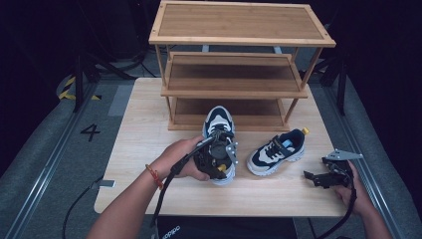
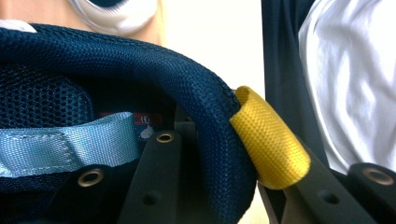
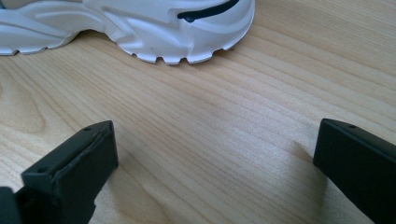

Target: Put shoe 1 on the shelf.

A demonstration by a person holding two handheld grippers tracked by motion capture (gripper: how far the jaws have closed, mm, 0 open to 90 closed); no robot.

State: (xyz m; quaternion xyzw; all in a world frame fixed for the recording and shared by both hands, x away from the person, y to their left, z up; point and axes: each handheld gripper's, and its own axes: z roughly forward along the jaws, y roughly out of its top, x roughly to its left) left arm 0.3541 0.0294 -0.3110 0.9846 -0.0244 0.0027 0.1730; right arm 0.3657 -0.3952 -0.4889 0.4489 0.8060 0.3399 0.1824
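A navy and white sneaker (image 1: 219, 122) lies on the table with its toe toward the rack. My left gripper (image 1: 219, 167) is shut on its heel. In the left gripper view one jaw is inside the shoe and the other outside, pinching the padded navy collar (image 2: 140, 60) beside the yellow heel tab (image 2: 271, 140). The matching second sneaker (image 1: 276, 149) lies to the right, toe toward the near edge, its yellow tab (image 1: 305, 131) at the back. My right gripper (image 1: 311, 177) stands open just right of it, low over the wood. Its jaws are wide apart, with the shoe's white sole (image 3: 163, 28) ahead.
A three-shelf wooden shoe rack (image 1: 239, 79) stands at the back of the light wooden table (image 1: 144, 149); its shelves are bare. The person's white shirt (image 2: 355, 84) shows behind the held heel. Grey floor and dark stands surround the table.
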